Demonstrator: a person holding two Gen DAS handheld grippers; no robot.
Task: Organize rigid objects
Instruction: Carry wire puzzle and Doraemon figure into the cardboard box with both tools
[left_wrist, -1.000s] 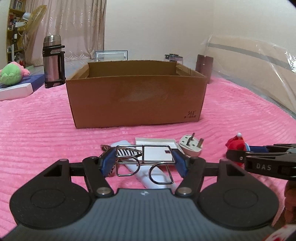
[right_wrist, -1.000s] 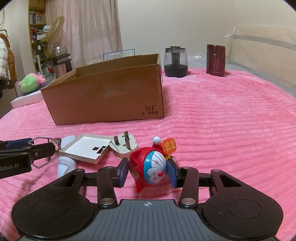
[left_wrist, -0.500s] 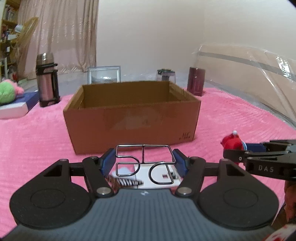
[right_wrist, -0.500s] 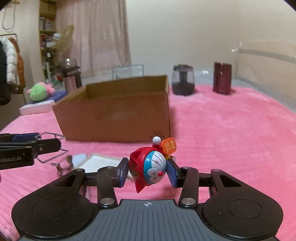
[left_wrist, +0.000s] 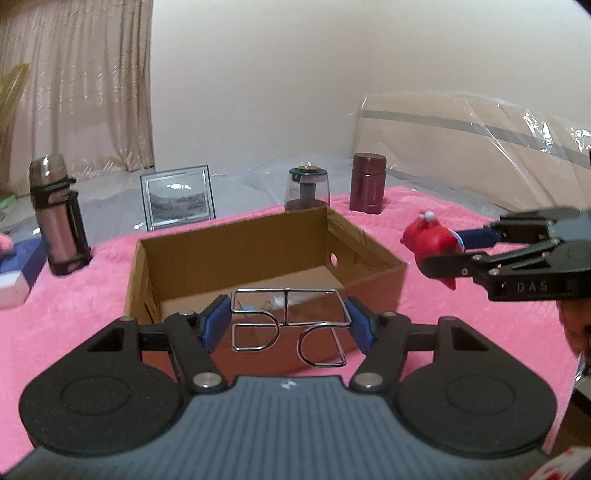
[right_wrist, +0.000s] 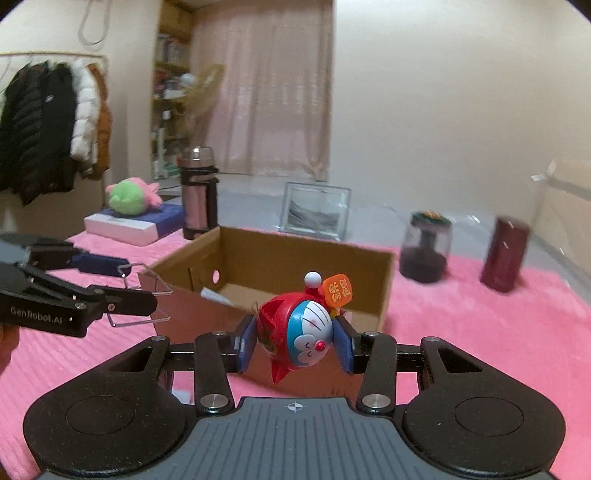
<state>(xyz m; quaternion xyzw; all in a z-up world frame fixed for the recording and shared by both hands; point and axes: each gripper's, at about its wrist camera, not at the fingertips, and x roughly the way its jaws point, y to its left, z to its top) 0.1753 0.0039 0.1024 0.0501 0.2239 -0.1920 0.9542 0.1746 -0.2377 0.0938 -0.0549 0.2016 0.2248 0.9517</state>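
Note:
My left gripper (left_wrist: 288, 325) is shut on a bent wire rack (left_wrist: 285, 306) and holds it in the air just in front of the open cardboard box (left_wrist: 258, 254). My right gripper (right_wrist: 295, 341) is shut on a red and blue cat toy (right_wrist: 303, 332) with an orange tag, raised near the box (right_wrist: 295, 258). In the left wrist view the right gripper (left_wrist: 439, 254) hovers beside the box's right wall with the toy (left_wrist: 428, 240). The right wrist view shows the left gripper (right_wrist: 136, 284) at the box's left corner. A pale item (right_wrist: 212, 293) lies inside the box.
The box rests on a pink blanket (left_wrist: 74, 302). Behind it stand a thermos flask (left_wrist: 57, 218), a picture frame (left_wrist: 177, 199), a glass jar (left_wrist: 306, 188) and a dark red canister (left_wrist: 367, 184). A green plush (right_wrist: 129, 195) lies on a flat box far left.
Both grippers have risen and moved toward the box with the wire rack and toy still held. The plug and white panel on the blanket have dropped out of view.

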